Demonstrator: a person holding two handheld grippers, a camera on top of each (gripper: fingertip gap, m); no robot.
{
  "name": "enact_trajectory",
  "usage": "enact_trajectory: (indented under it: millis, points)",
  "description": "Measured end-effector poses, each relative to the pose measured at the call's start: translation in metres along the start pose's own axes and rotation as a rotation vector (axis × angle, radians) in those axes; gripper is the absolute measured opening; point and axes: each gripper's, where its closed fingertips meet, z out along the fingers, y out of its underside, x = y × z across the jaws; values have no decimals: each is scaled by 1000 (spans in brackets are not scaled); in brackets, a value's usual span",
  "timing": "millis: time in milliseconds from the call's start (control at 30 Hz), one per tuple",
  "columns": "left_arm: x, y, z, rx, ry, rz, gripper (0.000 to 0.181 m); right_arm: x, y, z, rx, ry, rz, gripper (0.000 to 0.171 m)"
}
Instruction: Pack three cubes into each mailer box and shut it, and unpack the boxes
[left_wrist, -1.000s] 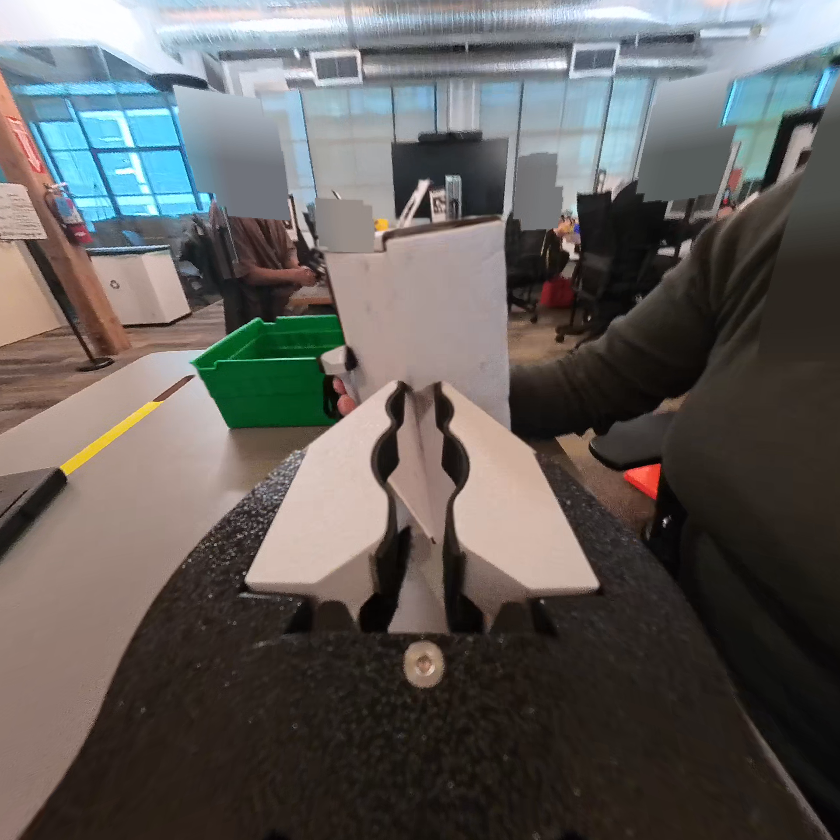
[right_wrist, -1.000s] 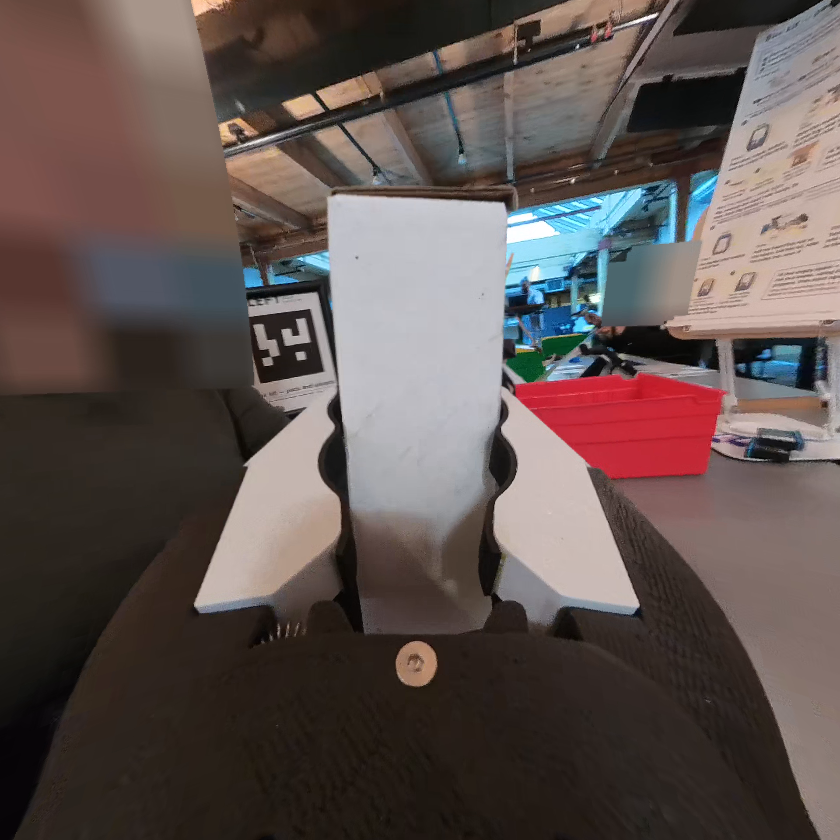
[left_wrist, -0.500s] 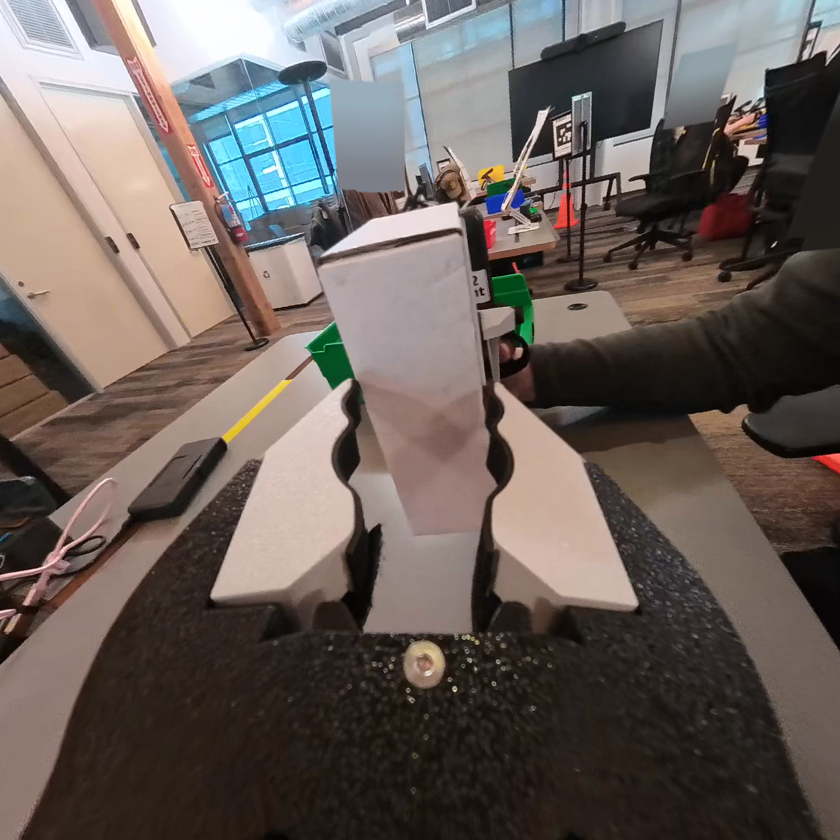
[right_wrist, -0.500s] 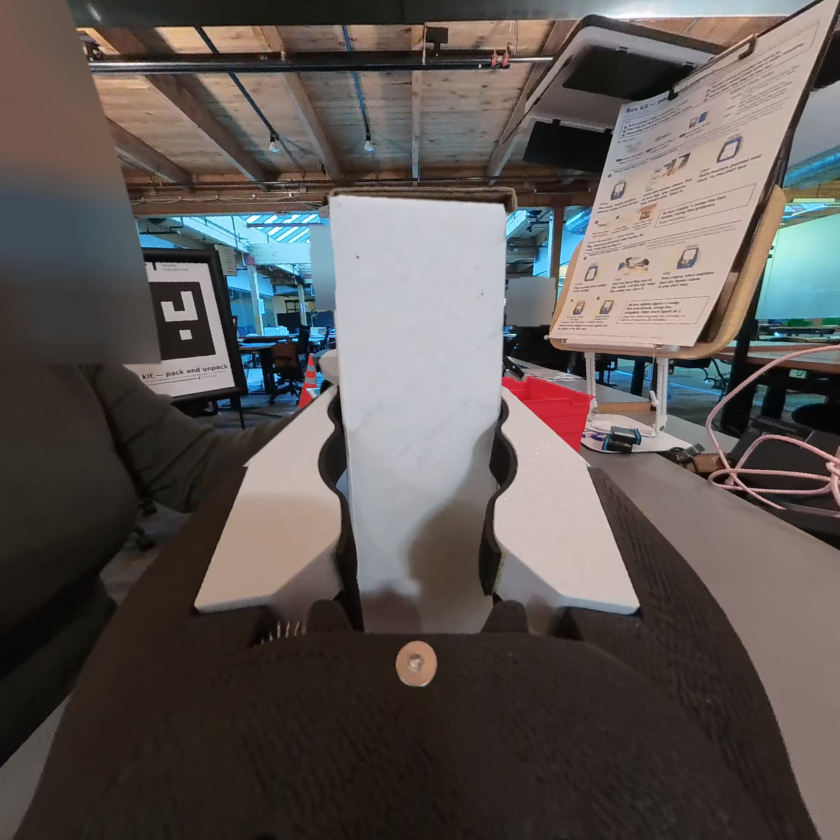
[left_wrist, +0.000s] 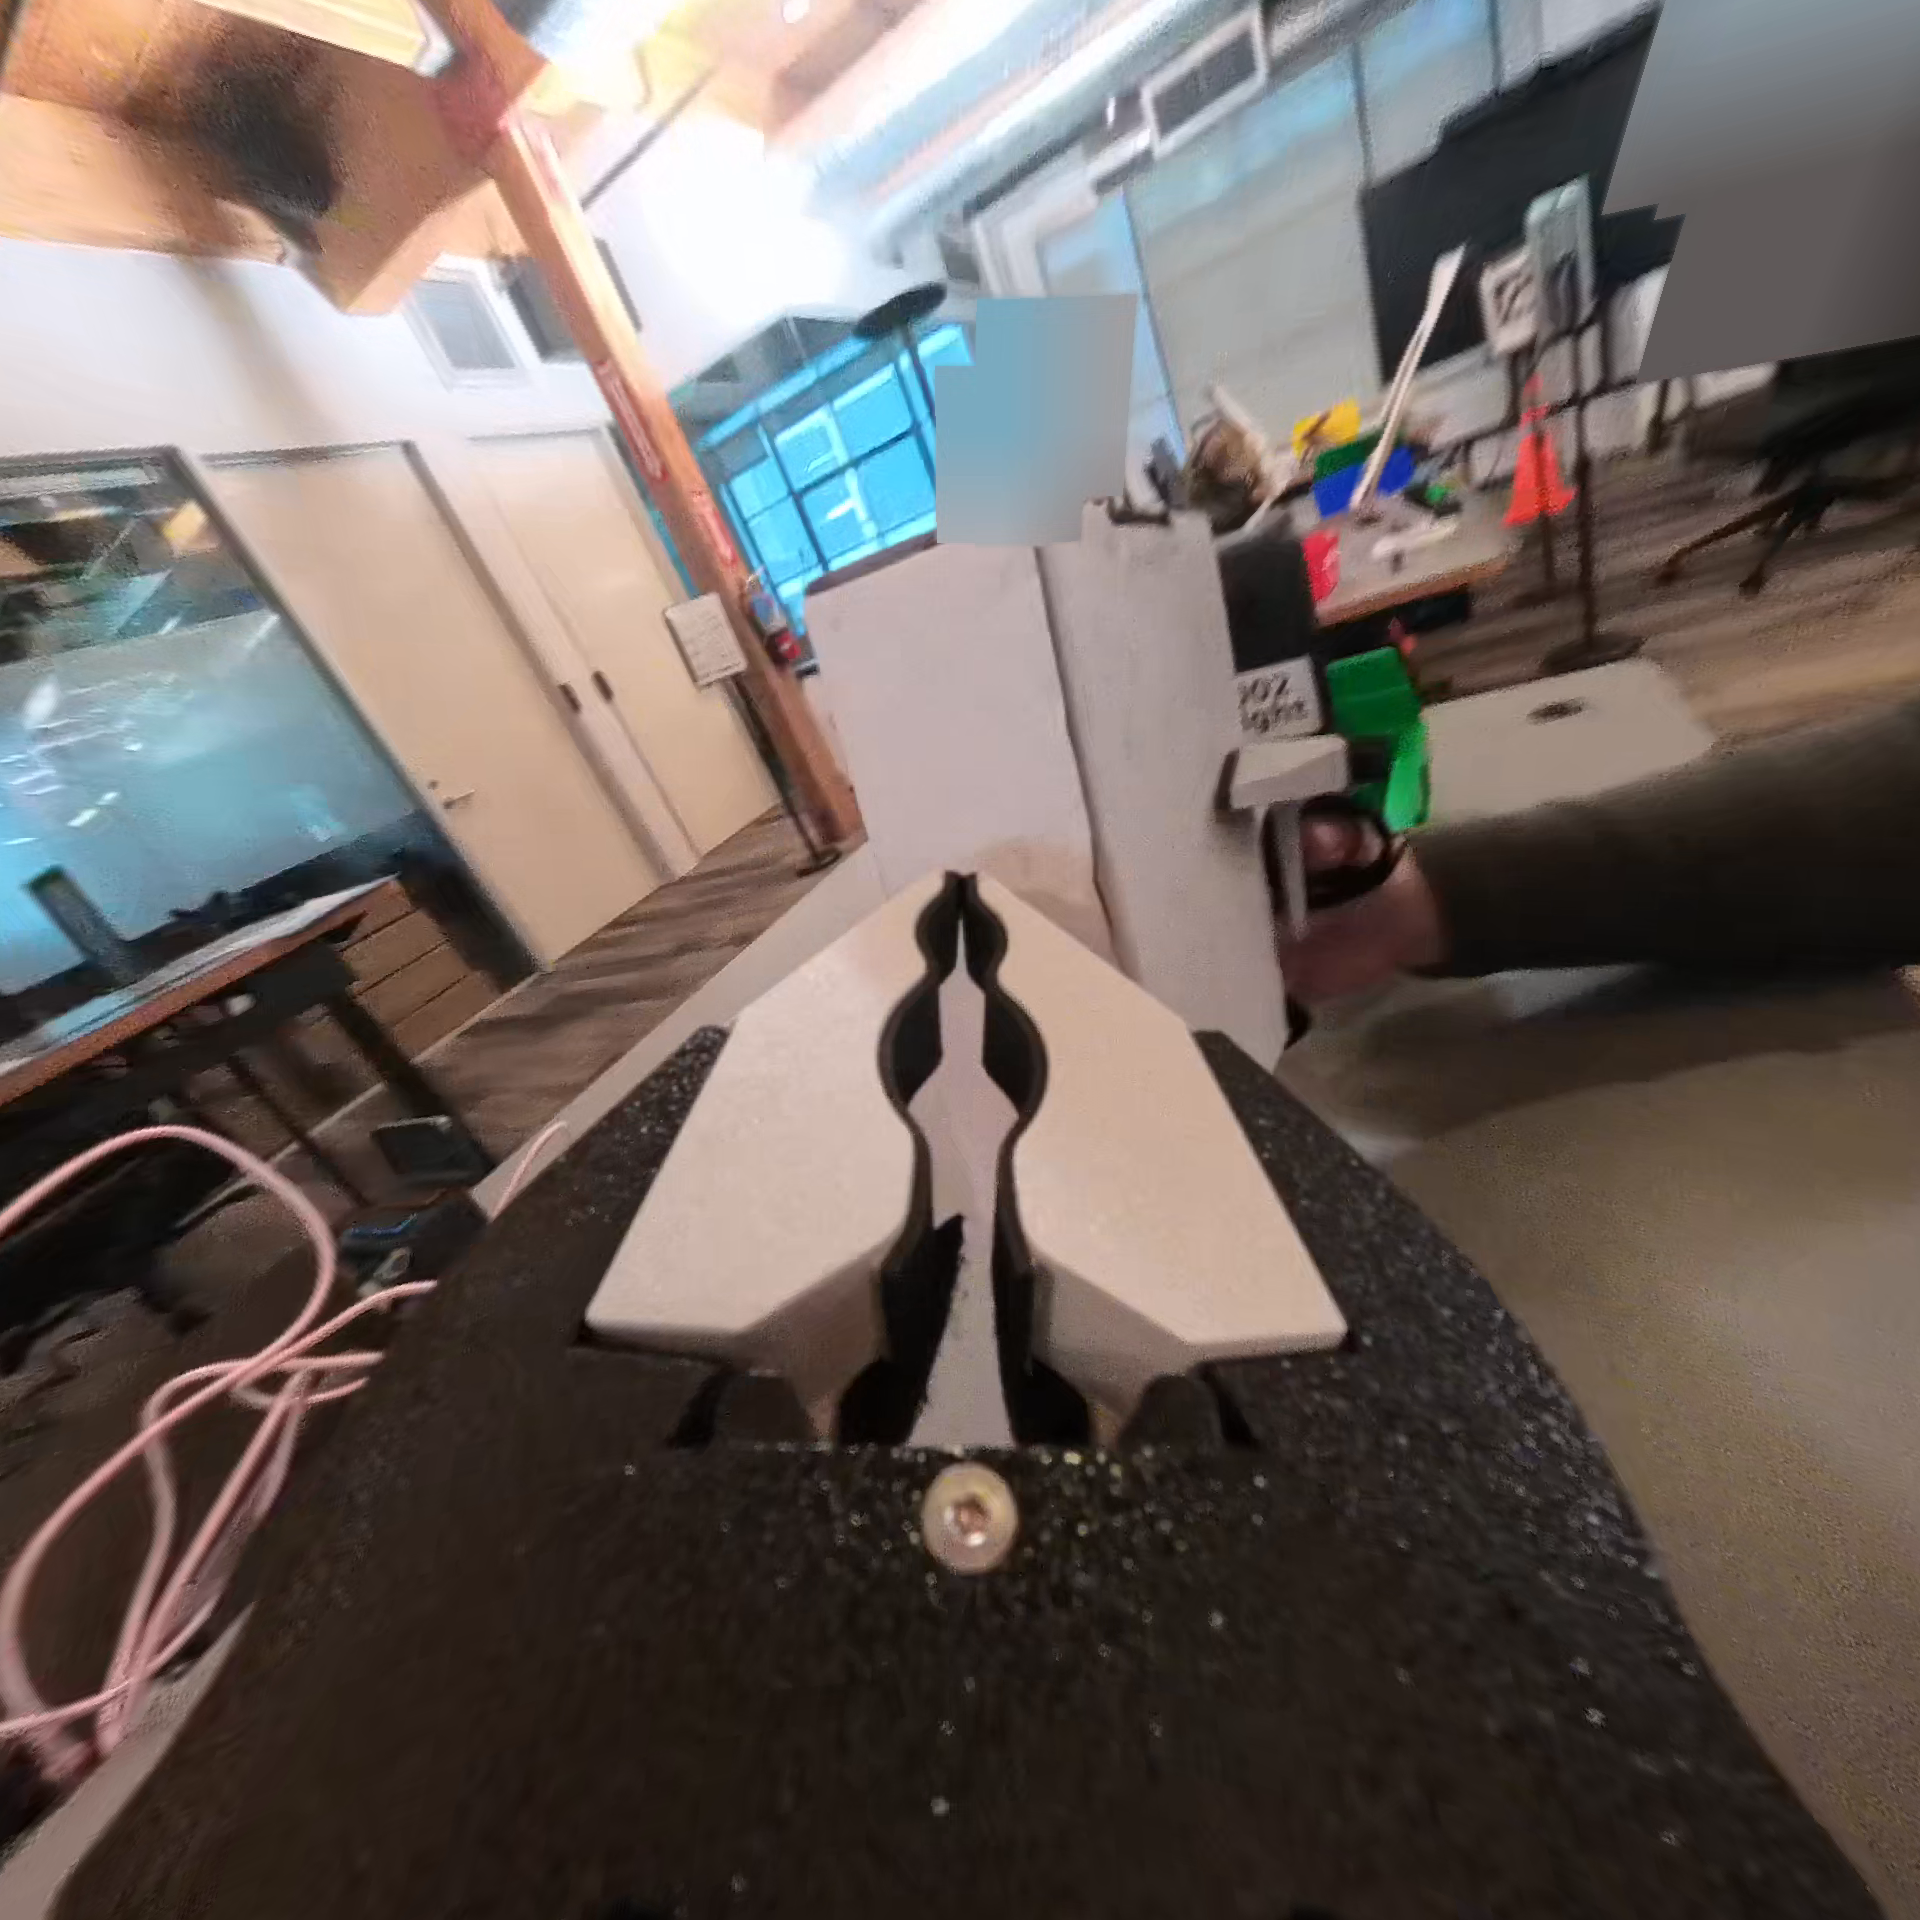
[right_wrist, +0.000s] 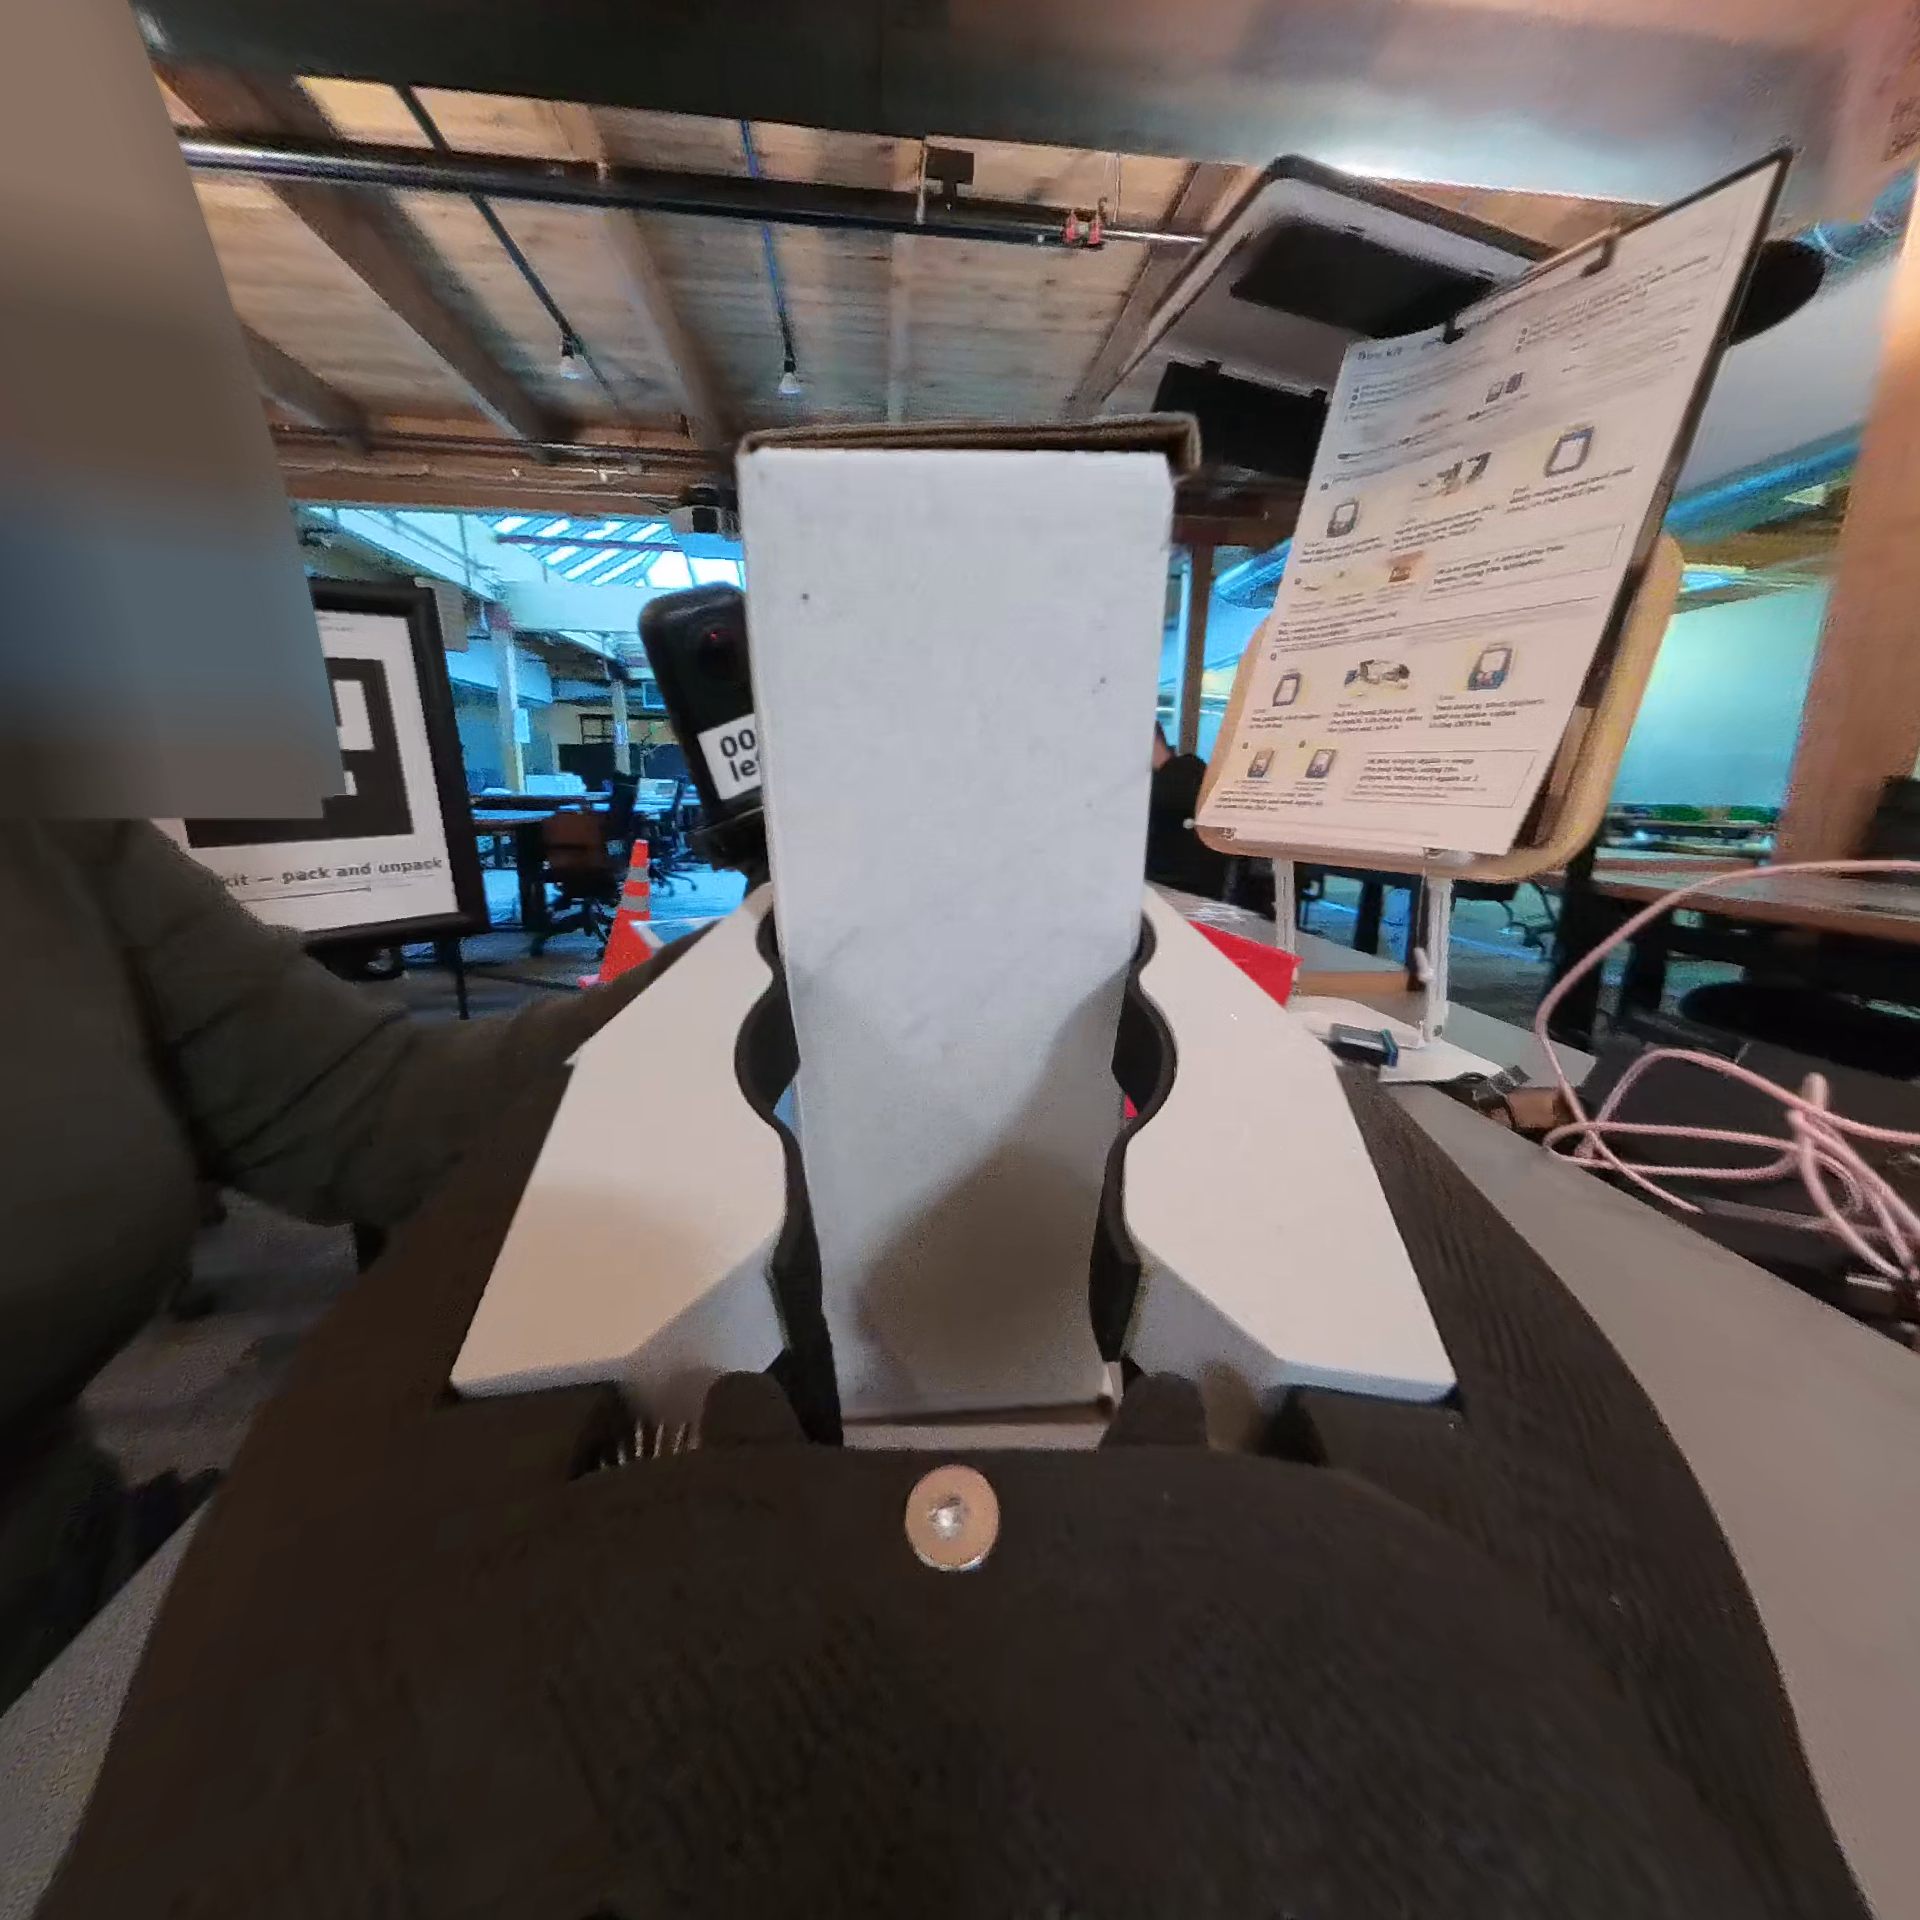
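Observation:
A white cardboard mailer box (right_wrist: 956, 831) stands upright in my right gripper (right_wrist: 956, 925), which is shut on its sides. A brown folded edge shows at its top. In the left wrist view the box (left_wrist: 1153, 748) shows as two white panels. The right gripper (left_wrist: 1283, 790) and a hand in a dark sleeve hold it from the right. My left gripper (left_wrist: 961, 891) is closed to a thin slit, its tips pinching the lower edge of the left panel (left_wrist: 935, 727). Its camera body (right_wrist: 707, 686) peeks out behind the box. No cubes are in view.
A green bin (left_wrist: 1387, 727) stands behind the box on the grey table (left_wrist: 1558, 1299). Pink cables (left_wrist: 208, 1299) lie at the table's left edge and also show in the right wrist view (right_wrist: 1714, 1091). An instruction sheet on a stand (right_wrist: 1455, 623) and a red bin (right_wrist: 1247, 956) are nearby.
My left gripper, open around the box half a second ago, has closed to a slit on the box's panel and swung left. My right gripper still holds the box.

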Motion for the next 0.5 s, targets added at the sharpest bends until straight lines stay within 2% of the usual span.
enact_trajectory:
  millis: [133, 300, 500]
  points:
    - [-6, -5, 0, 41, -48, -32, 3, -1, -5, 8, 49, 75, -61, 61]
    - [-6, -12, -5, 87, 29, -155, 42, 11, -12, 2, 71, 157, -91, 60]
    - [-11, -4, 0, 30, -83, -18, 30, 9, -8, 6, 34, 181, -157, 60]
